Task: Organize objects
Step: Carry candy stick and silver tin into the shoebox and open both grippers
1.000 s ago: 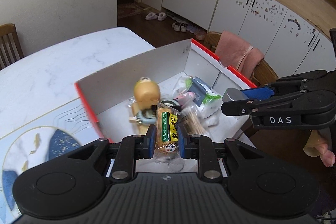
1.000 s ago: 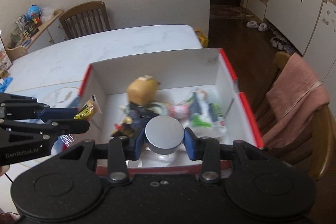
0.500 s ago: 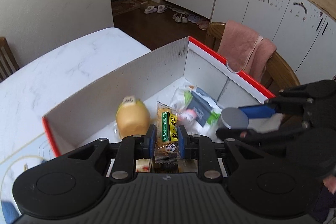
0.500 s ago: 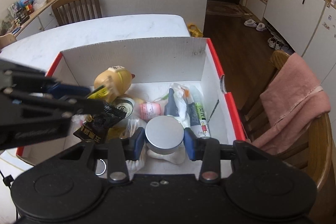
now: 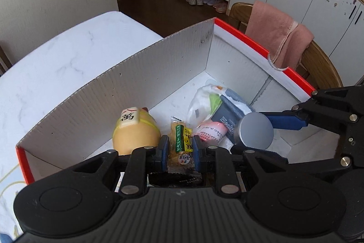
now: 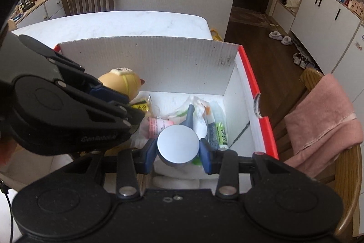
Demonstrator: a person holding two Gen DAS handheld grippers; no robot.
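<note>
Snack packet [image 5: 181, 145] sat clamped in my left gripper [image 5: 179, 150] above the box [image 5: 145, 85] floor, beside the yellow toy [image 5: 136, 130]. My right gripper [image 6: 178, 147] pinched the silver tin [image 6: 178, 144] over the pouches [image 6: 200, 115]. I judged it best to lower each before letting go. Bare floor lay by the far wall; the grippers hung close together.

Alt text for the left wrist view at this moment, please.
The left gripper is shut on a yellow-green snack packet over an open red-edged cardboard box. Inside lie a yellow round toy and plastic-wrapped items; the right gripper holds a silver round tin alongside.
</note>
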